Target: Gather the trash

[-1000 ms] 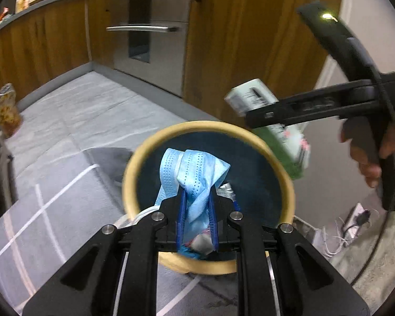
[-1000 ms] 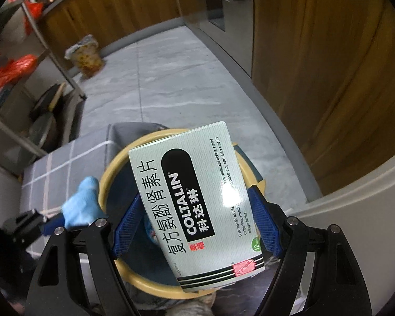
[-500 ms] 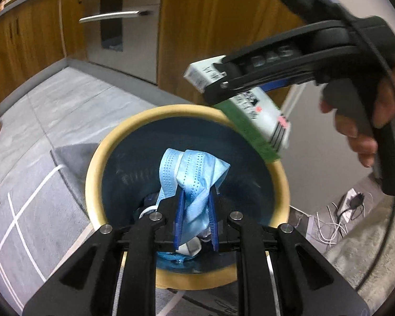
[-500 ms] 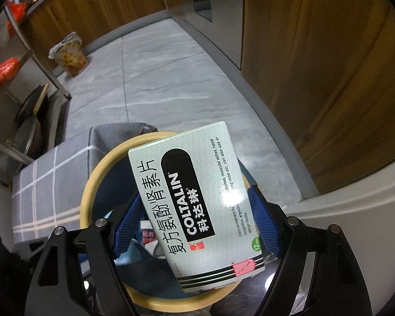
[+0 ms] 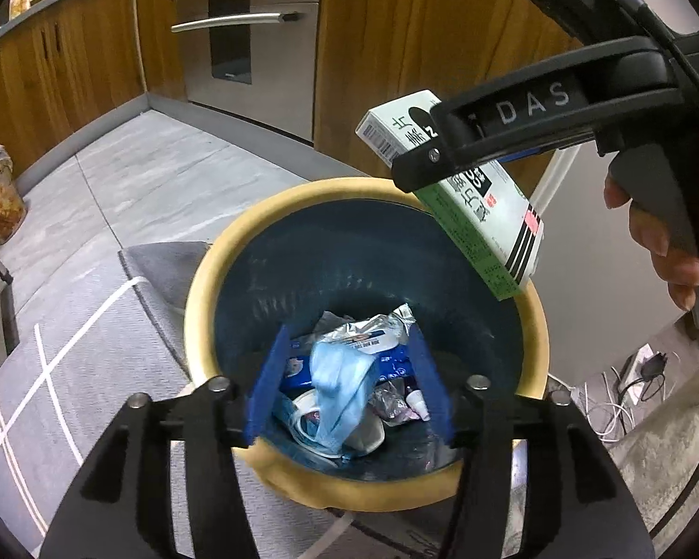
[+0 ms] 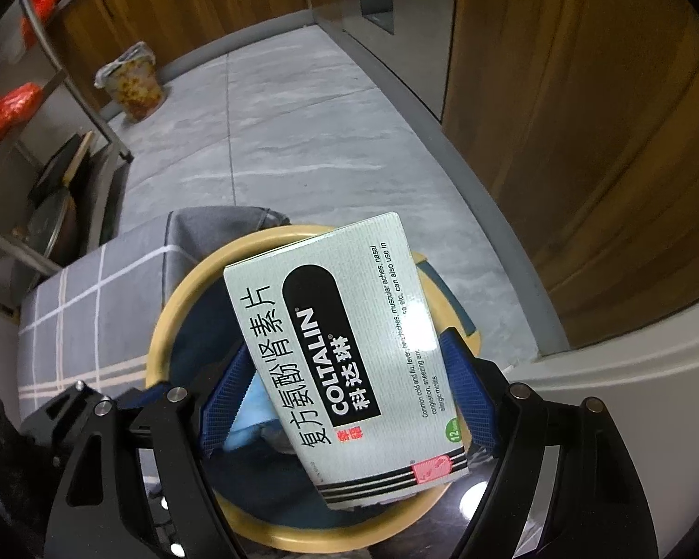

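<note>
Trash bin below us: our left gripper opening, face mask freed; right gripper clamps medicine box.

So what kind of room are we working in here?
Most likely a home kitchen: wood cabinets under a counter, a built-in steel oven with bar handles, grey floor tiles, and a bin of trash.
</note>
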The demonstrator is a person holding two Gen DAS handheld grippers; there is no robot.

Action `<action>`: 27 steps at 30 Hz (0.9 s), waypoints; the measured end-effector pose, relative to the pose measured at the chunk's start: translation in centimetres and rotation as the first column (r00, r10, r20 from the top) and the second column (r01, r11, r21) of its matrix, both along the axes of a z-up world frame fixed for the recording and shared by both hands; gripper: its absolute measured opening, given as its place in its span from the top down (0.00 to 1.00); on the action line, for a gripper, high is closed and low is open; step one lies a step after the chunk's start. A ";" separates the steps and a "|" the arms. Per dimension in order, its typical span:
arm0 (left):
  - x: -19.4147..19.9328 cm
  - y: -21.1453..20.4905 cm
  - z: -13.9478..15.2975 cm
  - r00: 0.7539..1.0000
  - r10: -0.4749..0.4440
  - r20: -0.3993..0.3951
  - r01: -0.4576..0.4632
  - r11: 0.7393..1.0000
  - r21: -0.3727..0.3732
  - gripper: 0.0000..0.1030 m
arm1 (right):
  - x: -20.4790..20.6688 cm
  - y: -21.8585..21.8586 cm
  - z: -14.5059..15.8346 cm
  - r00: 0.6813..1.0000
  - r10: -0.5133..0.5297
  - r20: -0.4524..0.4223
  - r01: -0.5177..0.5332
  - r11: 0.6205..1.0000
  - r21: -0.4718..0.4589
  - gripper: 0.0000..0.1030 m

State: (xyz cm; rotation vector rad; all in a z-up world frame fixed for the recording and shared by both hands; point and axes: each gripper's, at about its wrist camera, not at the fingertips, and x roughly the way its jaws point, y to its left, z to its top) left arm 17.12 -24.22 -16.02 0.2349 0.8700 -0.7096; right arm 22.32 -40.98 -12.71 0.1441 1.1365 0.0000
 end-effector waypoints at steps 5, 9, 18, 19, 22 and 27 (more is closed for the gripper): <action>-0.2 0.8 0.4 1.000 0.028 0.005 -0.028 1.000 -0.003 0.40 | -0.1 0.3 0.3 1.000 0.007 0.008 -0.007 1.000 -0.022 0.18; -0.4 1.4 0.8 0.999 0.041 0.017 -0.041 0.999 -0.009 0.38 | -0.4 0.4 0.5 1.000 0.011 0.005 -0.011 1.000 -0.025 0.18; -2.1 3.5 2.9 0.994 0.100 0.044 -0.099 0.995 -0.024 0.38 | -3.4 0.8 2.0 0.999 0.014 0.038 -0.013 1.000 -0.028 0.18; -2.4 3.8 3.2 0.993 0.108 0.050 -0.107 0.994 -0.020 0.38 | -4.0 0.8 2.4 0.999 0.006 0.047 -0.005 1.000 -0.022 0.18; -3.2 5.1 4.0 0.988 0.137 0.068 -0.136 0.991 -0.013 0.34 | -5.5 1.0 3.6 0.996 -0.032 0.078 0.032 0.999 -0.007 0.18; -4.8 7.9 4.9 0.973 0.217 0.084 -0.216 0.976 -0.010 0.27 | -8.4 2.5 5.1 0.989 -0.055 0.138 0.058 0.998 -0.015 0.17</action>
